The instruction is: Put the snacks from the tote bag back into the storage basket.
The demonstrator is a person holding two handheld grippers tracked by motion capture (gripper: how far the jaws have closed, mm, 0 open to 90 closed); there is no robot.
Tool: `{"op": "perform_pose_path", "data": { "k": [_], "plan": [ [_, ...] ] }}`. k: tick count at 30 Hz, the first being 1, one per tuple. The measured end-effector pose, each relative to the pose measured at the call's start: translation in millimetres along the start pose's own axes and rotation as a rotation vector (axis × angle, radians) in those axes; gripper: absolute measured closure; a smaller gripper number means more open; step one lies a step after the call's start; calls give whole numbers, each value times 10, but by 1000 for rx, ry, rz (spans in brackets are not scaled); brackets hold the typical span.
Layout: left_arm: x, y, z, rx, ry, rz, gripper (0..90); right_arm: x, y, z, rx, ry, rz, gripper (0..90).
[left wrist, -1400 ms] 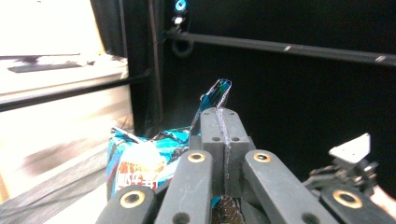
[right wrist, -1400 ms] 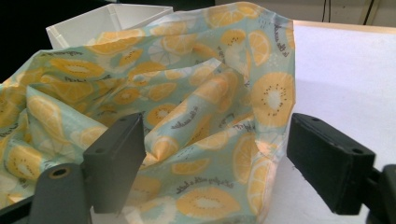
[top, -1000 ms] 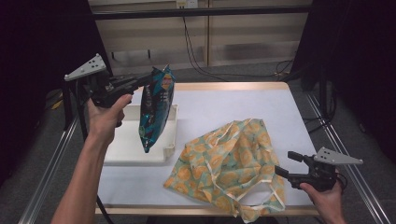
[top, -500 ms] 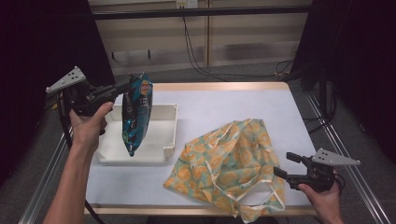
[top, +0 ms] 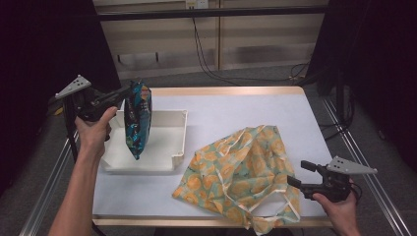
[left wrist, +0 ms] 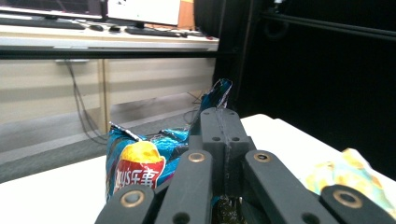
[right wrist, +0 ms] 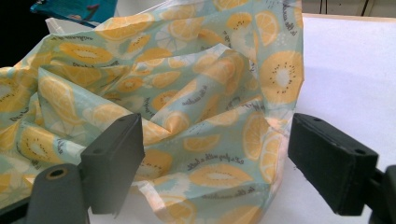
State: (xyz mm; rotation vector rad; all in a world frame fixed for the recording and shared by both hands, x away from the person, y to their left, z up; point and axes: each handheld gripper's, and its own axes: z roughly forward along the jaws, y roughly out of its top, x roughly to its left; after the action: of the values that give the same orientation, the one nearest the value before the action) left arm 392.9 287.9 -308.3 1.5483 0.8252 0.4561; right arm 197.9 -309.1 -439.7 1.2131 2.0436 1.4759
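Note:
A blue chip bag (top: pixel 136 123) hangs upright over the left part of a white tray (top: pixel 183 135), its lower tip close to the tray floor. My left gripper (top: pixel 125 96) is shut on the bag's crimped top edge; in the left gripper view the jaws (left wrist: pixel 224 135) stand together with the chip bag (left wrist: pixel 137 168) below them. A fabric bag printed with orange slices (top: pixel 241 172) lies crumpled on the table to the right. My right gripper (top: pixel 295 174) sits at its near right edge, open. Its jaws (right wrist: pixel 215 158) stand wide apart, with folds of the fabric bag (right wrist: pixel 187 93) between them, unpressed.
The white table top (top: pixel 236 108) has a wooden rim and metal rails along both sides. Cables (top: pixel 211 69) lie on the floor beyond the far edge, in front of low cabinets. The fabric bag's handles (top: pixel 275 216) trail toward the near edge.
My left gripper has carried the chip bag leftward and lower, from above the tray's right side to its left part. The right gripper and fabric bag have stayed still.

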Motion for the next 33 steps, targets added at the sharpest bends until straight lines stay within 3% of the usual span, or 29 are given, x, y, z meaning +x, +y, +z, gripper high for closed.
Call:
{"op": "perform_pose_path", "data": {
  "k": [3, 8, 11, 13, 15, 17, 22, 24, 25, 32, 33],
  "plan": [
    [48, -51, 66, -17, 36, -5, 900, 2, 2, -3, -1, 3, 0, 186],
    [112, -164, 210, -15, 48, -16, 900, -13, -6, -3, 1, 3, 1, 186],
    [101, -224, 312, -32, 36, -29, 900, -21, -15, 7, 5, 2, -2, 186],
    [93, -242, 371, -23, 29, -3, 900, -12, -15, 15, 5, 4, 0, 187],
    [69, -259, 441, -36, 24, -17, 900, -8, -15, 18, 8, 2, -6, 188],
    [59, -264, 520, -23, 17, 0, 900, -9, -10, 14, 4, 8, -3, 189],
    [26, -334, 667, -19, -18, -10, 900, -11, -18, 30, 7, 15, 6, 189],
    [8, -353, 713, 1, -17, 10, 900, -7, -8, 37, 3, 17, 2, 189],
    [-19, -370, 751, -17, -24, -12, 900, -6, -4, 34, 1, 17, -1, 189],
    [-39, -435, 875, 21, -44, 17, 900, 7, -19, 51, 8, 25, 5, 189],
    [-53, -451, 910, 12, -50, 5, 900, 5, -18, 50, 8, 23, 1, 189]
  ]
}}
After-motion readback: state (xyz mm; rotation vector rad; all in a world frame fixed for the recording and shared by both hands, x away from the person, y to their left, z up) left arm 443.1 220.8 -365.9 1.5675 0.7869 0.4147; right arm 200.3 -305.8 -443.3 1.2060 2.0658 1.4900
